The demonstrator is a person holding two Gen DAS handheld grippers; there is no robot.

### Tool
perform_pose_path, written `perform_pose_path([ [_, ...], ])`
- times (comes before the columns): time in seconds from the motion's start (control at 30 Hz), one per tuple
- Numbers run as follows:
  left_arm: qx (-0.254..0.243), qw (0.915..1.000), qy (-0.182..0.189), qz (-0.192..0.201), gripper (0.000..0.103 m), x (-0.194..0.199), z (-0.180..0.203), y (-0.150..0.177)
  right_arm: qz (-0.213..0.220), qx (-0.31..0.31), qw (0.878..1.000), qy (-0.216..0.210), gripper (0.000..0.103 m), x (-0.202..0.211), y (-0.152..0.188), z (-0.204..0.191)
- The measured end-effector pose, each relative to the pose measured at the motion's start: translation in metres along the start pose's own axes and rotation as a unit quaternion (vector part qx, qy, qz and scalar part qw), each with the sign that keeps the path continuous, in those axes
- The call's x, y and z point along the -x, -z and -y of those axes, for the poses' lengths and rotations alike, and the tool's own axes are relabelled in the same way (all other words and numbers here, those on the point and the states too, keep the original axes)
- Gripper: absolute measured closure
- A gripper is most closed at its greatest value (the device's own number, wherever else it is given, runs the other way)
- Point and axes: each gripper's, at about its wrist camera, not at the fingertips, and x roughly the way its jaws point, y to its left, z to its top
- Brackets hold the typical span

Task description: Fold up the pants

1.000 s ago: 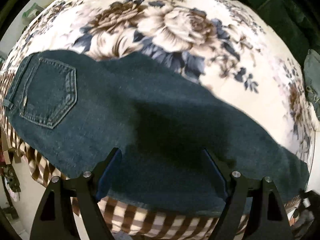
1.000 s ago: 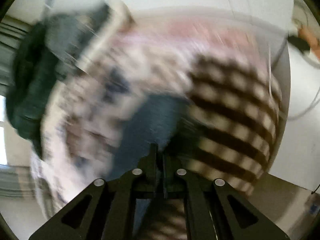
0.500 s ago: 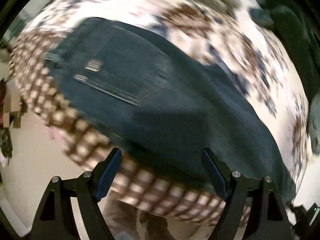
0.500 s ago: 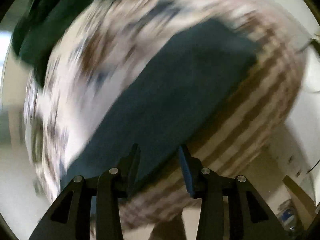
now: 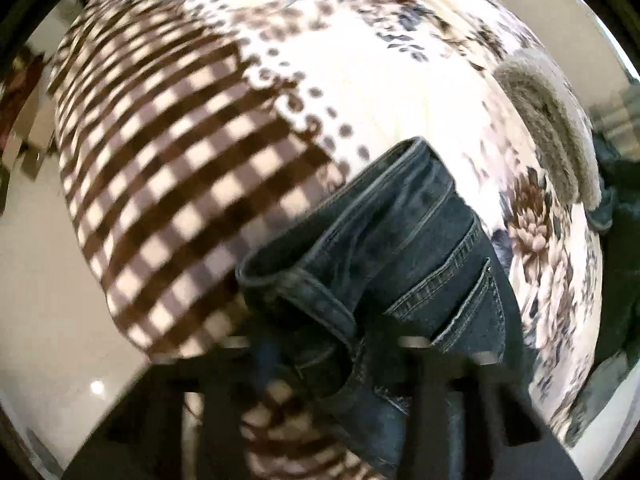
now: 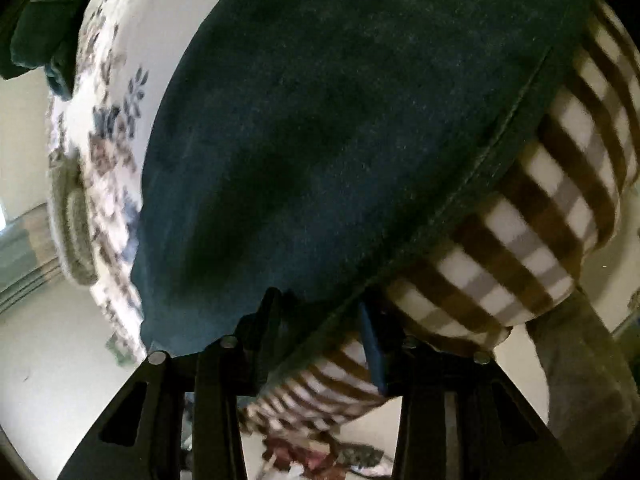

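Holding both ends of the pants (image 5: 404, 264), you have the dark denim stretched lengthwise along the near edge of the bed (image 5: 360, 92). Its long axis runs from one hand to the other. Your left fingers (image 5: 332, 364) have just been closing; the waistband bunches right at them, but blur hides whether the pads bite, so I cannot tell the grip. Your right fingers (image 6: 320, 336) have eased inward too, and stand parted astride the leg's seamed edge, not pinching it. The cloth (image 6: 340, 128) spreads away from them toward the far side. Judging from this, the fold turns on carrying one end along that axis onto the other.
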Motion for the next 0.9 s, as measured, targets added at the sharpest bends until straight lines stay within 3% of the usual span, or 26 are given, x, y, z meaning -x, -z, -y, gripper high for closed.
perform_pose_path([
  [0.07,-0.016,0.9998,0.01,0.003,0.086,0.003,0.0,0.001,0.013,0.009,1.0,0.027,0.083,0.001,0.002,-0.004],
  [0.17,-0.031,0.9994,0.017,-0.005,0.087,0.013,-0.01,0.007,0.01,0.045,0.996,0.075,0.085,0.009,0.005,-0.019],
  [0.3,-0.03,0.9982,0.015,-0.05,0.086,0.002,-0.035,0.013,-0.019,0.091,0.988,0.127,0.086,0.026,0.013,-0.036],
  [0.37,-0.031,0.9975,0.022,-0.059,0.086,0.002,-0.039,0.013,-0.034,0.123,0.984,0.121,0.085,0.029,0.015,-0.06],
  [0.4,-0.038,0.9972,0.021,-0.061,0.086,0.002,-0.037,0.011,-0.042,0.147,0.982,0.114,0.083,0.03,0.015,-0.078],
  [0.5,-0.038,0.9968,0.025,-0.065,0.085,0.0,-0.039,0.011,-0.052,0.228,0.97,0.063,0.053,0.022,0.012,-0.151],
  [0.53,-0.037,0.9968,0.026,-0.067,0.085,-0.002,-0.039,0.011,-0.06,0.256,0.964,0.047,0.044,0.013,0.009,-0.175],
  [0.6,-0.036,0.9966,0.028,-0.069,0.085,-0.006,-0.038,0.009,-0.075,0.31,0.947,0.031,0.044,-0.017,0.003,-0.224],
  [0.67,-0.034,0.9965,0.031,-0.07,0.085,-0.006,-0.038,0.009,-0.09,0.347,0.932,0.044,0.044,-0.051,-0.001,-0.26],
  [0.73,-0.032,0.9962,0.035,-0.073,0.084,-0.006,-0.042,0.008,-0.117,0.403,0.905,0.077,0.044,-0.086,0.002,-0.289],
  [0.8,-0.034,0.9957,0.04,-0.076,0.083,-0.007,-0.045,0.008,-0.134,0.469,0.861,0.146,0.044,-0.116,0.014,-0.31],
  [0.83,-0.033,0.9955,0.044,-0.077,0.083,-0.007,-0.046,0.007,-0.151,0.499,0.838,0.161,0.05,-0.125,0.022,-0.311],
  [0.87,-0.034,0.9953,0.046,-0.078,0.083,-0.007,-0.046,0.007,-0.157,0.507,0.831,0.167,0.082,-0.128,0.025,-0.312],
  [0.9,-0.037,0.9952,0.047,-0.078,0.083,-0.007,-0.046,0.007,-0.161,0.501,0.834,0.167,0.096,-0.126,0.025,-0.311],
])
